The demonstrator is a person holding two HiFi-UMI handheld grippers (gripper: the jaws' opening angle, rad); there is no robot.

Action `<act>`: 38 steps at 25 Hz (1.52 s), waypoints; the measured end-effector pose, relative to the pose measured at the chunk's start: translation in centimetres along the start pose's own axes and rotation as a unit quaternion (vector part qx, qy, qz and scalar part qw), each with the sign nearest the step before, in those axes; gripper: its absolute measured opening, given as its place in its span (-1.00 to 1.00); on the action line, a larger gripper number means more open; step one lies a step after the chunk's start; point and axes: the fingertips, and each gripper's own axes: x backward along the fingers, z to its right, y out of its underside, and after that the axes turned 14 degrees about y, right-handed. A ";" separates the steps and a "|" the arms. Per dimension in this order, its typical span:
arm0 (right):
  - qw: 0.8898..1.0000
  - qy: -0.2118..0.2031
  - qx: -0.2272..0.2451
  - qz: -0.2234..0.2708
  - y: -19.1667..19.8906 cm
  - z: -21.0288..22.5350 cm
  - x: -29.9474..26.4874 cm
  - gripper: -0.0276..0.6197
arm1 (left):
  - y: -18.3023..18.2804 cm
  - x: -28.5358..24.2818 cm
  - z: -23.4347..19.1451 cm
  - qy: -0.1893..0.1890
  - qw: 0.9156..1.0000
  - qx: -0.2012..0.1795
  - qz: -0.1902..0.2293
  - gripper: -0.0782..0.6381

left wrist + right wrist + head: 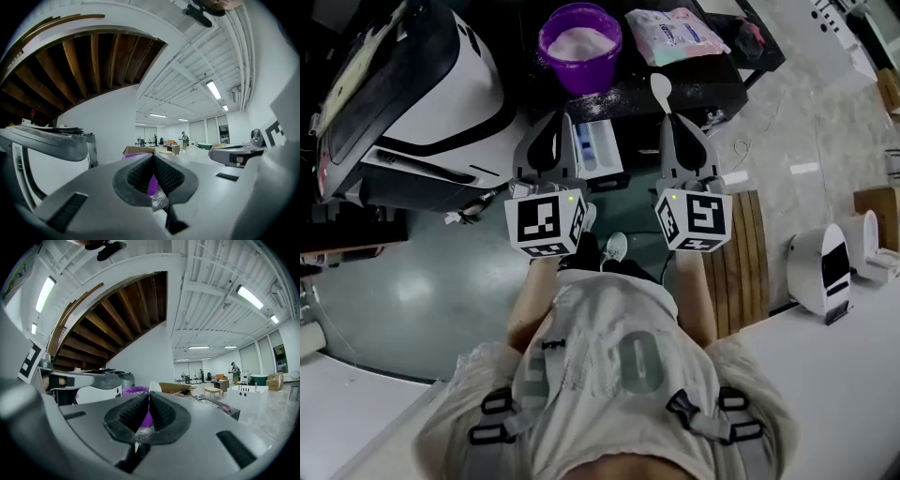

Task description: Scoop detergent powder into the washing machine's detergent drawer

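A purple bucket (579, 42) holding white detergent powder stands on a black table (712, 89) at the top of the head view. In front of it the washing machine's (412, 94) white detergent drawer (595, 150) is pulled out. My right gripper (673, 117) is shut on the handle of a white spoon (661, 88), whose bowl points toward the bucket, right of the drawer. The spoon (155, 386) tip shows above my right gripper (149, 394) jaws, beside the bucket (135, 391). My left gripper (551, 117) hangs just left of the drawer, its jaws closed with nothing in them (153, 157).
A pastel packet (675, 36) lies on the table right of the bucket, and spilled powder dusts the table top. A slatted wooden board (742, 262) and a white rounded appliance (823, 270) sit on the floor at the right. The person's shoes (615, 247) are below the drawer.
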 end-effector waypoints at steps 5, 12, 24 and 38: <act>1.000 -0.027 -0.010 0.007 -0.7 -2.6 -1.8 -0.89 | -0.3 0.5 -2.9 -0.032 0.999 0.004 0.003 -0.73; 0.999 -0.049 0.000 0.008 -1.2 -5.6 -5.5 -0.89 | -0.5 -0.8 -6.6 -0.052 0.999 0.005 0.014 -0.73; 0.997 -0.077 -0.030 0.001 -2.9 -7.4 -8.4 -0.89 | -0.2 -1.5 -10.2 -0.073 0.997 0.015 0.017 -0.73; 0.983 -0.155 0.095 -0.007 -7.2 -8.1 -15.5 -0.89 | -0.9 -4.1 -13.3 -0.087 0.996 0.001 0.016 -0.73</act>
